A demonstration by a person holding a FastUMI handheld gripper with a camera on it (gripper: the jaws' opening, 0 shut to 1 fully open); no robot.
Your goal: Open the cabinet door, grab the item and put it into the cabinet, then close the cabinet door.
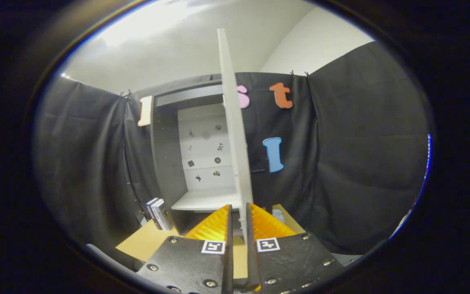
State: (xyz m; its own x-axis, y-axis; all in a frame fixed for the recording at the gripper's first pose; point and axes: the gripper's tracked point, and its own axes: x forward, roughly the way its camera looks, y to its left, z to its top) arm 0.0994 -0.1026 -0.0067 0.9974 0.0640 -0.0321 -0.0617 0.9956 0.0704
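Gripper view: the gripper [238, 220], at lower centre of the frame, is closed narrowly on the bottom edge of the cabinet door [231, 122], which stands edge-on and swung open. The cabinet [165, 163] interior sits centre-left, its shelf bare. The item, likely the small box [156, 213] at the cabinet's lower left, stands on the table [145, 241]; judged step: door opening nearly complete, next release and reach left.

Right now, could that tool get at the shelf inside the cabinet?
Probably not straight away. The tool is shut on the lower edge of the open cabinet door, which stands edge-on between its fingers. The shelf lies open just beyond, left of the door, so letting go should free the way.
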